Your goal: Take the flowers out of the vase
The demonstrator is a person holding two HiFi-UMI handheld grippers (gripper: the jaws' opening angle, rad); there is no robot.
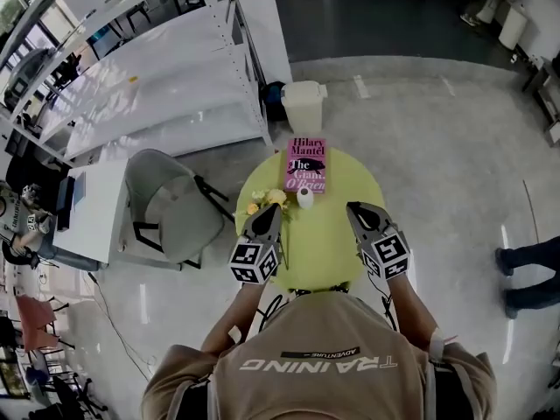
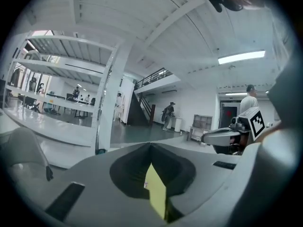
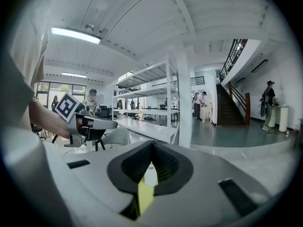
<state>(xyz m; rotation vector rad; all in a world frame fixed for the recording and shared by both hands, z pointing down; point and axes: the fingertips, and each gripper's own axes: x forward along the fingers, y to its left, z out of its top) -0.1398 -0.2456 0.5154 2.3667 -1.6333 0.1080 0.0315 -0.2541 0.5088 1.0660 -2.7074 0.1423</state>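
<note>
on the table (image 1: 325, 245), the flowers (image 1: 267, 198) lie just left of the vase (image 1: 304, 198), apart from it and, by the look of it, already out. the left gripper (image 1: 272, 209) hangs above them, jaws together with nothing between. the right gripper (image 1: 353, 207) is likewise closed and empty. the risk i'd judge: a low sweep of the left gripper brushing the blooms off the left edge, or tipping the vase.
</note>
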